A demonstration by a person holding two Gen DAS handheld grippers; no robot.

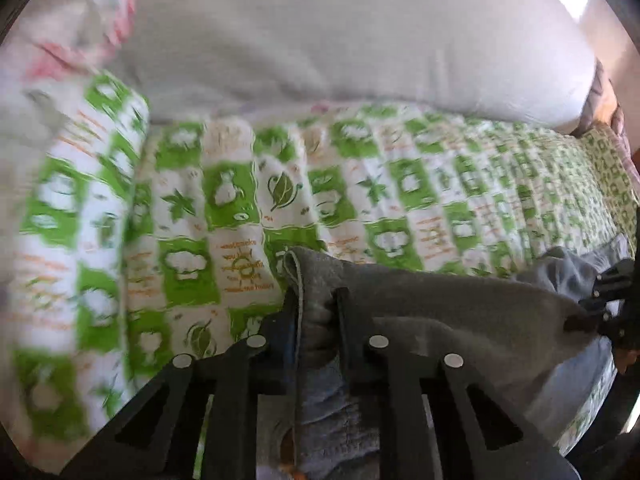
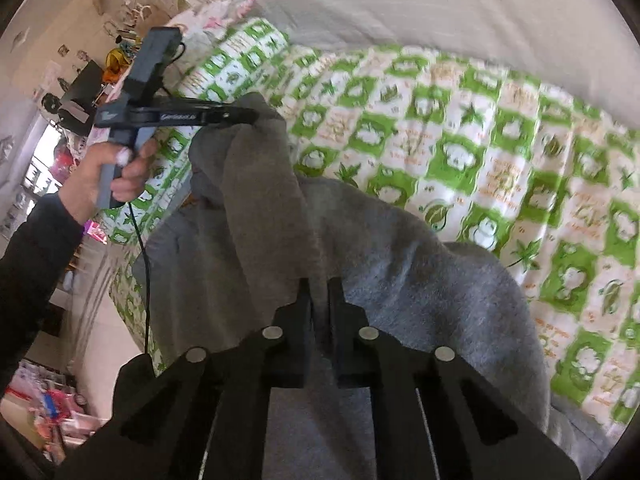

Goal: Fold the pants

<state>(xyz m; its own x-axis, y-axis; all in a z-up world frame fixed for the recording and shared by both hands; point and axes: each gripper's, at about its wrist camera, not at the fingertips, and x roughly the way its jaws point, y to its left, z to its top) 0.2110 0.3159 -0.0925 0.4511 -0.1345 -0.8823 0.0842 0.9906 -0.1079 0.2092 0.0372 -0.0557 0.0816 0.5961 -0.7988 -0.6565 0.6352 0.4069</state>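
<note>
Grey sweatpants (image 1: 432, 292) (image 2: 400, 264) are lifted over a bed with a green-and-white patterned sheet (image 1: 360, 184) (image 2: 500, 152). My left gripper (image 1: 316, 300) is shut on a bunched edge of the pants. My right gripper (image 2: 319, 292) is shut on another part of the same edge. In the right wrist view the left gripper (image 2: 248, 116) shows at upper left, held in a hand, with cloth hanging from its tip. The right gripper shows at the far right of the left wrist view (image 1: 576, 320), pinching the cloth.
A big white pillow or duvet (image 1: 360, 40) (image 2: 440, 4) lies along the back of the bed. A pink-and-white cloth (image 1: 80, 32) sits at the back left. Cluttered shelves and a floor (image 2: 52, 400) lie left of the bed edge.
</note>
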